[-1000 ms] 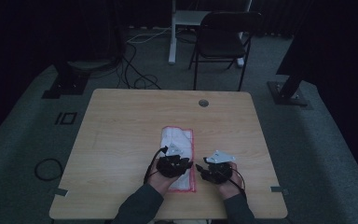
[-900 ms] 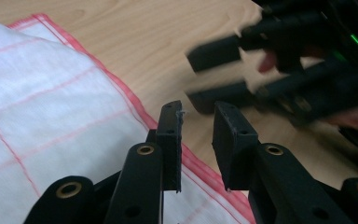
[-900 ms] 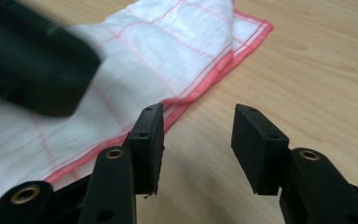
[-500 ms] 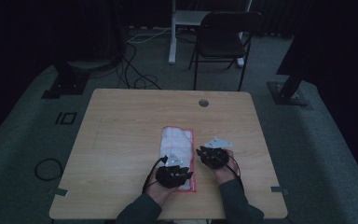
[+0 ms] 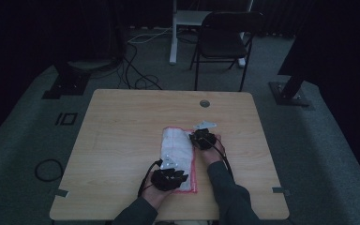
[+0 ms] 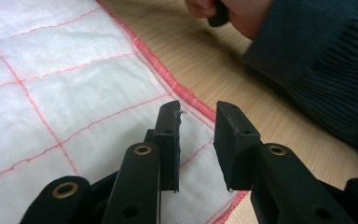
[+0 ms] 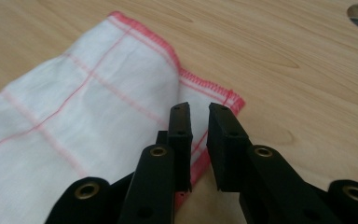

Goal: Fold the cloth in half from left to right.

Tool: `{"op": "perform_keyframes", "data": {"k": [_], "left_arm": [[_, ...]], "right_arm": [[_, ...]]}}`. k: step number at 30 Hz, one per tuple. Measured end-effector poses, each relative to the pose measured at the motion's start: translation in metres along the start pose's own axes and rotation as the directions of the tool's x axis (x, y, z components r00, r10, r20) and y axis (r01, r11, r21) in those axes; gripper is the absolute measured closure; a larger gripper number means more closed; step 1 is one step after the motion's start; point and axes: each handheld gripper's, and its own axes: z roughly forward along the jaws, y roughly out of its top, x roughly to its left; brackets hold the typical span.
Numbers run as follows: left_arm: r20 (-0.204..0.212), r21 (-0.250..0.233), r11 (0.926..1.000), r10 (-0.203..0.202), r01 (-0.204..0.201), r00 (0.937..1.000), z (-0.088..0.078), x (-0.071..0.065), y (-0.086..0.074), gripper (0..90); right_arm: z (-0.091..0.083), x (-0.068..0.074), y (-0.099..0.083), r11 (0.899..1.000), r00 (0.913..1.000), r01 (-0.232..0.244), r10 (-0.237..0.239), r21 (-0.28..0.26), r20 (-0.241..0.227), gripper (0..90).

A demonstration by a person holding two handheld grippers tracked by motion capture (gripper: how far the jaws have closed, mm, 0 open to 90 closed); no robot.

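Observation:
A white cloth (image 5: pixel 178 152) with a red grid and red hem lies folded lengthwise on the wooden table (image 5: pixel 122 131). My left gripper (image 5: pixel 169 177) is at the cloth's near end. In the left gripper view its jaws (image 6: pixel 198 112) stand apart just above the cloth (image 6: pixel 51 93) by the right hem, gripping nothing. My right gripper (image 5: pixel 201 139) sits at the cloth's far right edge. Its jaws (image 7: pixel 198 109) have just been closing and now leave a narrow gap. They hover over the hem near the far corner of the cloth (image 7: pixel 74 107), with no fabric pinched between them.
A round cable hole (image 5: pixel 204 103) lies in the table beyond the right gripper. The person's dark sleeve (image 6: pixel 317 60) crosses the table right of the cloth. Behind the table are a black chair (image 5: pixel 227 37) and cables (image 5: pixel 140 79) on the floor.
The right gripper has travelled from beside the cloth's near right up to its far right edge, and its jaws have narrowed. The left gripper has slid slightly toward the near end.

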Motion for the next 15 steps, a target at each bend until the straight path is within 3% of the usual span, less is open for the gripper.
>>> {"op": "perform_keyframes", "data": {"k": [5, 10, 15], "left_arm": [[-0.006, 0.005, 0.9999, -0.011, 0.011, 0.9999, 0.001, 0.004, -0.004, 71.7], [-0.011, 0.007, 0.9997, -0.022, 0.022, 0.9997, 0.002, 0.006, -0.006, 71.7], [-0.010, 0.011, 0.9997, -0.023, 0.024, 0.9997, 0.004, 0.006, -0.007, 71.7]], "right_arm": [[0.011, 0.005, 0.008, 0.997, 0.9981, 0.062, -0.062, 0.040, 0.001, 75.7], [0.009, 0.007, 0.009, 0.999, 0.9970, 0.026, -0.024, 0.032, -0.073, 68.6], [0.006, 0.015, 0.008, 0.999, 0.9916, 0.042, -0.038, 0.031, -0.124, 60.0]]}}
